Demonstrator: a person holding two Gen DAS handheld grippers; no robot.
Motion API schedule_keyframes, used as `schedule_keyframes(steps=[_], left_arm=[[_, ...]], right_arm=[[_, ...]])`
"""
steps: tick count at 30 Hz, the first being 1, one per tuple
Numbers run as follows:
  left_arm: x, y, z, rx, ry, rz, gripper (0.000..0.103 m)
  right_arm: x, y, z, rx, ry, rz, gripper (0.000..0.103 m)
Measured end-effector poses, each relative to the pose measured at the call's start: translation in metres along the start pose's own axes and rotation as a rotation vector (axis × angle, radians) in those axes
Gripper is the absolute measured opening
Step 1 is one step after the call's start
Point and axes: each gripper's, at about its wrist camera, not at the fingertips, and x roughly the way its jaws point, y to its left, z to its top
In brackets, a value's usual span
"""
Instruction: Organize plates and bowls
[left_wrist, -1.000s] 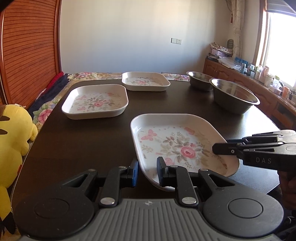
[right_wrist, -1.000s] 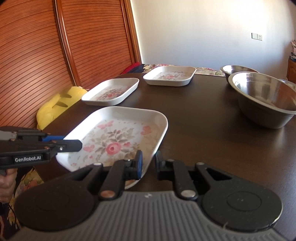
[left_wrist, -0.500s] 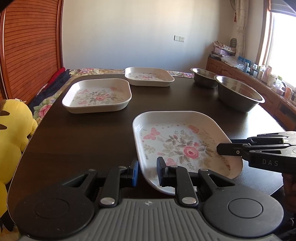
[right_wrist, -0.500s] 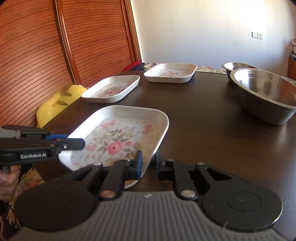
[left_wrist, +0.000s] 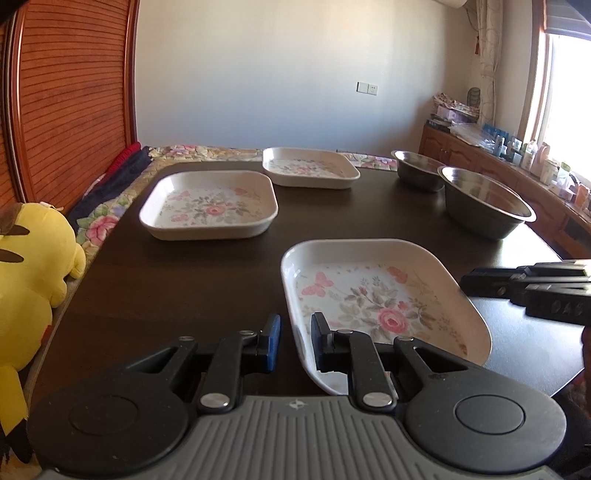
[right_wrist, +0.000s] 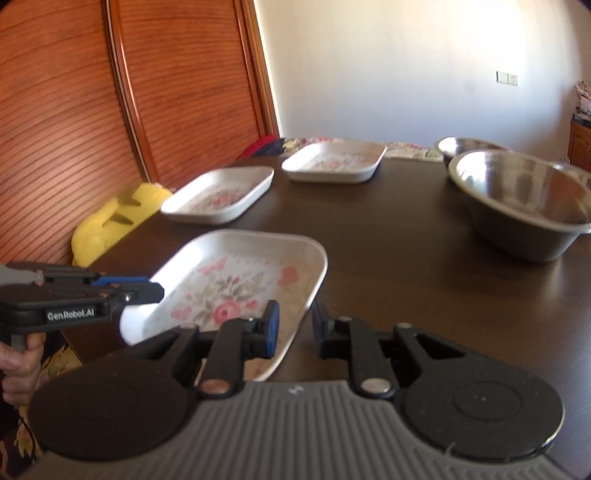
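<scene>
White, rose-printed near plate (left_wrist: 373, 295) sits on the dark table (left_wrist: 166, 280). The left gripper (left_wrist: 294, 341) is clamped on the plate's near-left rim. The right gripper (right_wrist: 295, 328) straddles its near-right rim, jaws opening. Beyond the plate lie two matching plates (left_wrist: 208, 208) and two steel bowls (left_wrist: 484, 206).

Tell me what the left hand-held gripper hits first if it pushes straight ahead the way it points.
Probably the nearest white floral square plate: its near rim sits between the left hand-held gripper fingers already, though depth is unclear.
</scene>
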Motion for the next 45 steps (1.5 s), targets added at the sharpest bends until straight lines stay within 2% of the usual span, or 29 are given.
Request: schedule_keyframes(steps=[3, 7, 10, 15, 19, 21, 28, 35, 45], left_arm=[[-0.002, 0.004, 0.006, 0.0, -0.015, 0.009, 0.025], [-0.002, 0.009, 0.014, 0.004, -0.03, 0.024, 0.026], [-0.001, 0.013, 0.02, 0.01, -0.036, 0.034, 0.026], [0.006, 0.022, 0.03, 0.011, -0.041, 0.044, 0.026], [0.015, 0.031, 0.038, 0.009, -0.048, 0.046, 0.027], [0.021, 0.036, 0.043, 0.007, -0.046, 0.049, 0.031], [0.041, 0.061, 0.062, 0.001, -0.054, 0.07, 0.036], [0.059, 0.085, 0.081, 0.013, -0.057, 0.095, 0.043], [0.09, 0.124, 0.097, -0.009, -0.036, 0.123, 0.043]], right_arm=[[-0.006, -0.002, 0.01, -0.01, -0.026, 0.0, 0.021], [-0.007, 0.0, 0.023, -0.04, -0.05, 0.003, 0.022], [-0.004, 0.004, 0.032, -0.06, -0.059, 0.012, 0.027], [0.004, 0.011, 0.044, -0.091, -0.061, 0.033, 0.027], [0.019, 0.016, 0.055, -0.108, -0.042, 0.053, 0.028], [0.027, 0.019, 0.06, -0.121, -0.033, 0.056, 0.03], [0.057, 0.026, 0.079, -0.146, -0.001, 0.093, 0.048], [0.095, 0.033, 0.097, -0.155, 0.053, 0.13, 0.049], [0.146, 0.04, 0.107, -0.136, 0.14, 0.178, 0.049]])
